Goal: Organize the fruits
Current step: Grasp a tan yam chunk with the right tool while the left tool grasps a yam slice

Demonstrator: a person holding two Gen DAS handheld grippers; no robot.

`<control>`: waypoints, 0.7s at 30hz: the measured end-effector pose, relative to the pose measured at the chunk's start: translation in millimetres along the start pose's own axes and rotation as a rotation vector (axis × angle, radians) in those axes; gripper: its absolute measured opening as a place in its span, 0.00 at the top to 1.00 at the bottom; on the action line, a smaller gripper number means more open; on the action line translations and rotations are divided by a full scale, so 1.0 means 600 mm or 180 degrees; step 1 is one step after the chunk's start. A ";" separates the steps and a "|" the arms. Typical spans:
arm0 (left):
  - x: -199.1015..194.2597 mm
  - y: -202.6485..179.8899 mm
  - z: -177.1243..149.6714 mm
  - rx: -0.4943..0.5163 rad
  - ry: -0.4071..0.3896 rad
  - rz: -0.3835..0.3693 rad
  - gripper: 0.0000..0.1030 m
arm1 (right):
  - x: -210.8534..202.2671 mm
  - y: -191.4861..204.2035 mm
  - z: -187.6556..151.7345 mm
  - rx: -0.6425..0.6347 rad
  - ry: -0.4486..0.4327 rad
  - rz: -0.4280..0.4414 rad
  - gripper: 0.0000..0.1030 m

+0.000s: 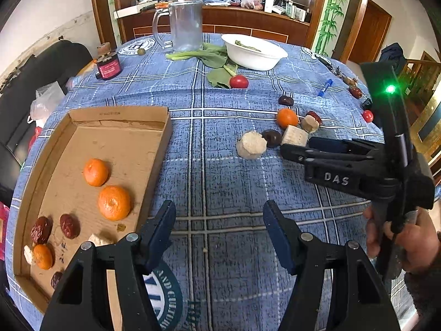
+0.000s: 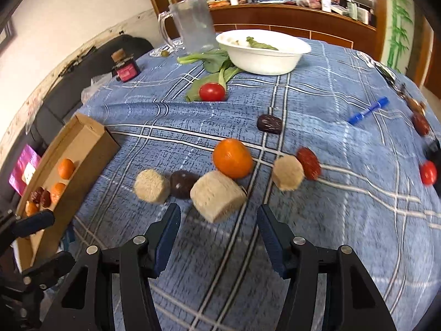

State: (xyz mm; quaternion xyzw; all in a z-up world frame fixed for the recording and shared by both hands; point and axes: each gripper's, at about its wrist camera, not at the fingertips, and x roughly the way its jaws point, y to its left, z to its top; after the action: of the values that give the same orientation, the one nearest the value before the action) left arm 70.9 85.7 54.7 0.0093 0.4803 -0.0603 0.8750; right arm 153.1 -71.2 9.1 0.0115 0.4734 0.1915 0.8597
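Hovering over the blue plaid tablecloth (image 1: 220, 182), the left gripper (image 1: 219, 229) had its fingers spread with nothing between them, parked just right of the cardboard tray (image 1: 121, 127), which makes sense since that tray is clearly the drop-off spot. Inside it, left of those fingers, sat two mandarins (image 1: 114, 202), a few wrinkly red dates (image 1: 69, 225) and a smaller orange one near the corner.

The right gripper (image 2: 219, 229) was also spread and empty, lined up on the pale fibrous chunk (image 2: 217, 196) just past its fingertips, probably the next pick. Beyond that chunk: a glossy mandarin (image 2: 232, 158) touching it, a dark date (image 2: 182, 184) to the left, another chunk (image 2: 151, 186), then a cherry tomato (image 2: 211, 91) and the white bowl (image 2: 264, 55) farther off.
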 end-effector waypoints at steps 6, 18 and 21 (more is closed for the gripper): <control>0.031 -0.009 0.023 0.0061 0.0056 -0.0001 0.37 | 0.001 -0.001 0.011 -0.0100 -0.0097 0.0018 0.57; 0.130 -0.040 0.085 -0.0019 0.0242 -0.0060 0.37 | -0.071 -0.076 -0.043 0.0257 -0.0204 -0.0156 0.57; 0.142 -0.037 0.087 -0.0051 0.0188 -0.0073 0.42 | -0.076 -0.087 -0.054 0.0371 -0.0198 -0.0142 0.57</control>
State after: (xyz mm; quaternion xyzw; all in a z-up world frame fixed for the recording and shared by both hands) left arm 157.4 51.6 11.7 -0.0015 0.5064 -0.0662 0.8597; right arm 121.3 -140.1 17.3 0.0569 0.4569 0.1439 0.8759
